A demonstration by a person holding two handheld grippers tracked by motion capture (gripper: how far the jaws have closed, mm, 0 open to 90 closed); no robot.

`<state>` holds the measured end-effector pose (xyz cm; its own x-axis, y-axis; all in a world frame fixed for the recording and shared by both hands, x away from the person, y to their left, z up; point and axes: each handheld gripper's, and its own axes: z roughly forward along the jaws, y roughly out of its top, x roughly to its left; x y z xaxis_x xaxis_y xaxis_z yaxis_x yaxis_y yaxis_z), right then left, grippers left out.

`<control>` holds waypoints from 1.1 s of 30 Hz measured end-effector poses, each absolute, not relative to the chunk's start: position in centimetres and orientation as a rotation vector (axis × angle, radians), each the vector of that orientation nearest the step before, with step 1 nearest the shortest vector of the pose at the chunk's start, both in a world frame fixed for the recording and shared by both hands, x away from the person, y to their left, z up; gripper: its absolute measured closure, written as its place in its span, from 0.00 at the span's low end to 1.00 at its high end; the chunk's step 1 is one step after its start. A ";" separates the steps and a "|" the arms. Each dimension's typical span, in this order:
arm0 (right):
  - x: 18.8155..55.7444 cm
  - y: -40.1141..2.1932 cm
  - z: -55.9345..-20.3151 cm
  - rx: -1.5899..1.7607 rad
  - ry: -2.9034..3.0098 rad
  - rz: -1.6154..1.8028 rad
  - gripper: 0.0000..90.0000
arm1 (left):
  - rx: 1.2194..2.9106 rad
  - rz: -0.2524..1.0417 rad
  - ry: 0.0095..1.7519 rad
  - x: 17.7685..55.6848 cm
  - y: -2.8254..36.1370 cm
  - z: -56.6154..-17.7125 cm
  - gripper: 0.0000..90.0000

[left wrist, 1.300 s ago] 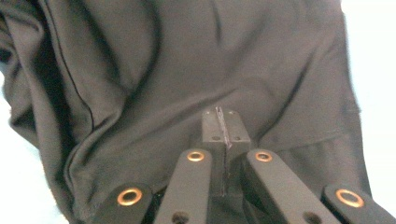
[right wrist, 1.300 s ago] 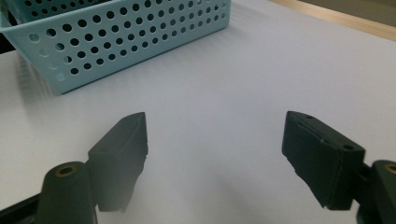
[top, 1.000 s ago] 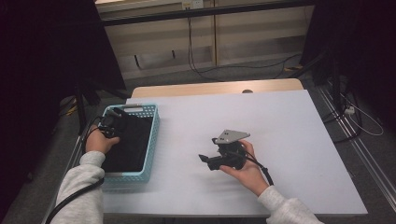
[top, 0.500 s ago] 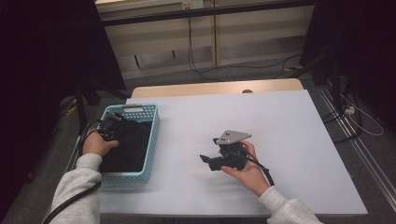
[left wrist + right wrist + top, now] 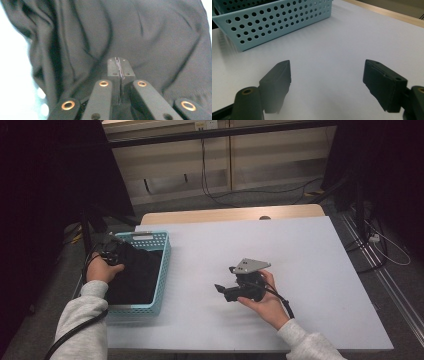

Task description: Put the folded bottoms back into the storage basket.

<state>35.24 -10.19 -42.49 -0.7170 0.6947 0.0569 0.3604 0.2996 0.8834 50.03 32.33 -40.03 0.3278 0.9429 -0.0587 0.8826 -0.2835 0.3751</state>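
Observation:
A black cloth lies in a light blue perforated basket at the table's left edge. My left gripper is over the basket's far left corner, held by a hand in a grey sleeve. In the left gripper view its jaws are pressed together, and the folds of the black cloth run in toward their tips. My right gripper rests in a hand on the white table, pointing left toward the basket. Its jaws stand wide apart with nothing between them, and the basket stands ahead of them.
A bare wooden strip runs along the table's far edge. Beyond it are cables on the floor and a pale cabinet wall. Dark stands and cables are to the right of the table.
My left hand and gripper have shifted a little to the left over the basket, and the cloth has bunched up with them. The right gripper has stayed in place.

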 end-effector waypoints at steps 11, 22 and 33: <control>35.2 -10.3 -42.5 0.950 2.241 1.376 0.25 | 2.282 0.227 1.714 49.9 33.0 -41.6 1.00; 35.2 -10.6 -42.3 0.951 2.227 1.384 0.25 | 2.275 0.218 1.612 49.2 31.4 -39.5 1.00; 35.1 -10.6 -42.2 0.946 2.222 1.384 0.25 | 2.314 0.098 1.607 49.0 29.5 -41.5 1.00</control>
<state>35.05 -10.58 -42.17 -0.7129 0.6996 0.0480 0.3515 0.2973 0.8877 49.03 29.46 -41.52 0.3646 0.9228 -0.1250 0.9007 -0.3154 0.2987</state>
